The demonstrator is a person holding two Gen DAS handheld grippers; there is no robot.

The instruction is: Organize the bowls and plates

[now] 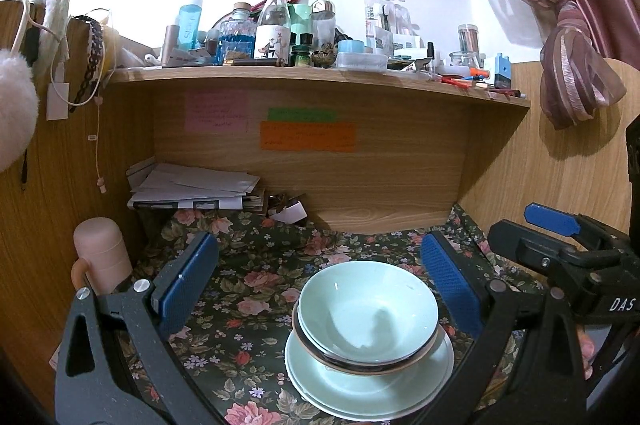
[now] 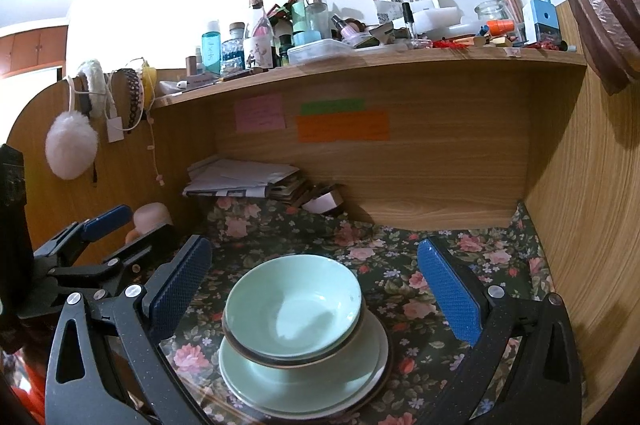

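Gaping wide and empty, both grippers' jaws flank the stacked bowls [image 1: 368,309] and plates [image 1: 368,385].

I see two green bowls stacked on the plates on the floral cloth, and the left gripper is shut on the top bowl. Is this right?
Not quite. The left gripper is open, its fingers apart and clear of the top bowl, as the left wrist view shows. The bowls do sit stacked on the plates on the floral cloth.

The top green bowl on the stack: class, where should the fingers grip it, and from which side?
Grip the top green bowl at its rim, coming from above on the near side. It sits nested upright in another bowl on the plates, so only the raised rim is free; one finger goes inside, one outside.
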